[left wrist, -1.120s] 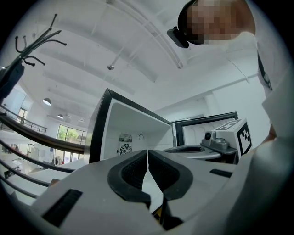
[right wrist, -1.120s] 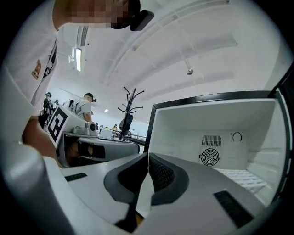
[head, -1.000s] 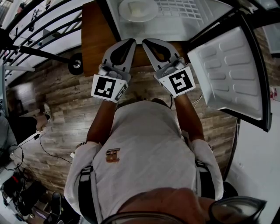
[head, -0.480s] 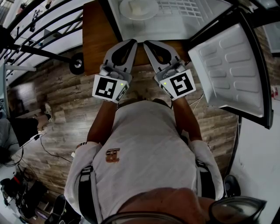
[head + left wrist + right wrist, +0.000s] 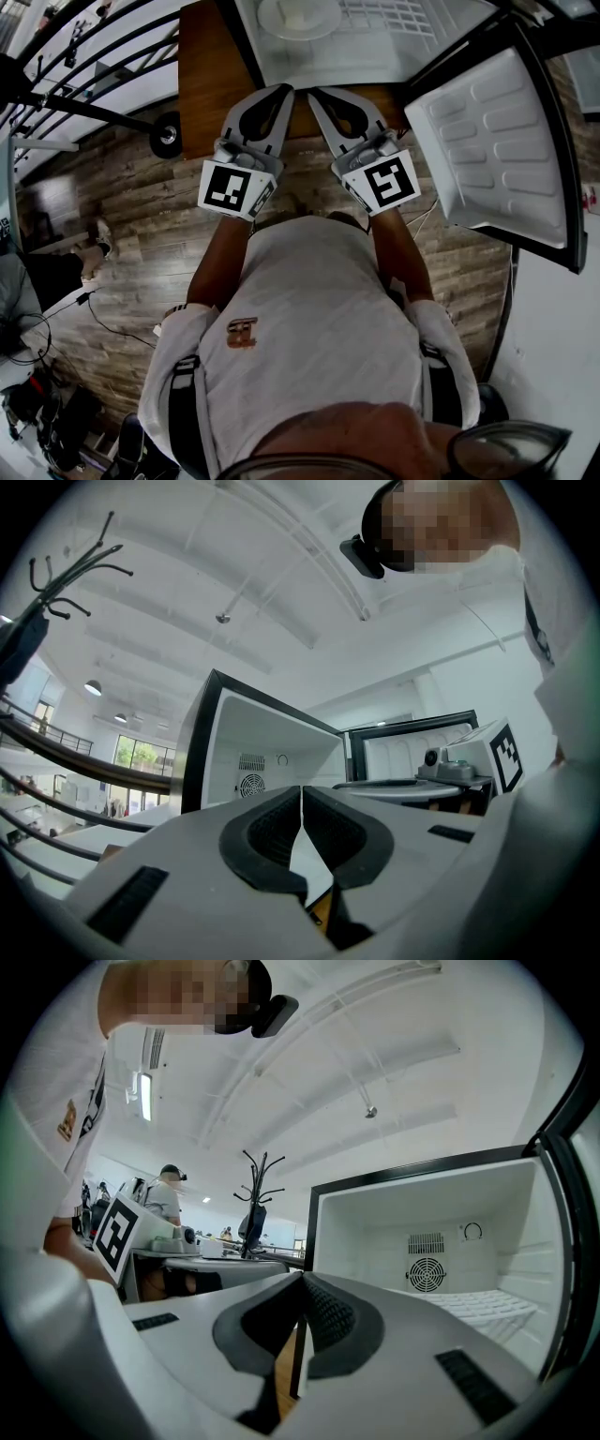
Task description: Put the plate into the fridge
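Note:
A white plate (image 5: 298, 17) lies on the white shelf (image 5: 375, 42) inside the open fridge, at the top of the head view. My left gripper (image 5: 286, 89) and right gripper (image 5: 314, 92) are side by side just outside the fridge's front edge, tips nearly touching, a short way from the plate. Both are shut with nothing between the jaws. In the left gripper view the left gripper (image 5: 301, 789) points at the fridge's white inside (image 5: 267, 761). In the right gripper view the right gripper (image 5: 302, 1279) faces the fridge's back wall with its fan grille (image 5: 427, 1274). The plate is hidden in both gripper views.
The fridge door (image 5: 487, 150) stands wide open to the right. The fridge rests on a brown wooden top (image 5: 208, 75). A black coat rack with a wheeled base (image 5: 164, 139) is on the left. The floor is wooden planks, with cables at the lower left.
Both grippers stay shut and almost still. The plate has not moved on the shelf.

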